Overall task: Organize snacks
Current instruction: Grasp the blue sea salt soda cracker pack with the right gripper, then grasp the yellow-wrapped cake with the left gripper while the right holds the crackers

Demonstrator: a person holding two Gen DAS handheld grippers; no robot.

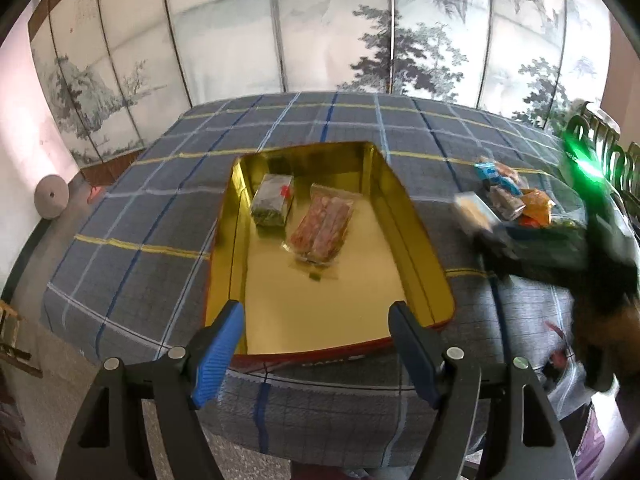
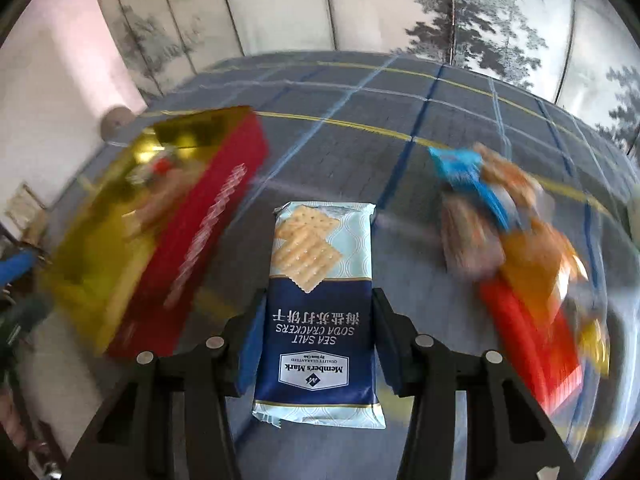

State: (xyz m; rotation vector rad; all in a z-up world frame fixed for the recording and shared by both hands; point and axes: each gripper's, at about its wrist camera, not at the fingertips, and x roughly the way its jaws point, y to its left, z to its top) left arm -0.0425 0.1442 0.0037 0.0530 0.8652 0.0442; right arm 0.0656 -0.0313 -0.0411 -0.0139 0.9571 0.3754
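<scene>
Snacks are split between two spots: our right gripper point(image 2: 316, 320) is clamped on a soda cracker pack point(image 2: 318, 300) held above the plaid-covered surface point(image 2: 360, 100), and a loose pile of snacks point(image 2: 516, 232) lies to its right. Our left gripper point(image 1: 316, 336) hangs with its fingers apart over the near rim of the gold-lined tin point(image 1: 424, 240), which contains a green packet point(image 1: 273, 200) and a reddish packet point(image 1: 322, 226) side by side.

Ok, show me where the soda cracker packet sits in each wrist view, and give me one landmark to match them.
Left wrist: the soda cracker packet is a blurred pale shape at right, held by the right tool, between the tin and the snack pile.
Right wrist: centre, upright in the picture, clamped by the right tool.
Shared landmark: the red tin with gold interior, left of the packet in both.
</scene>
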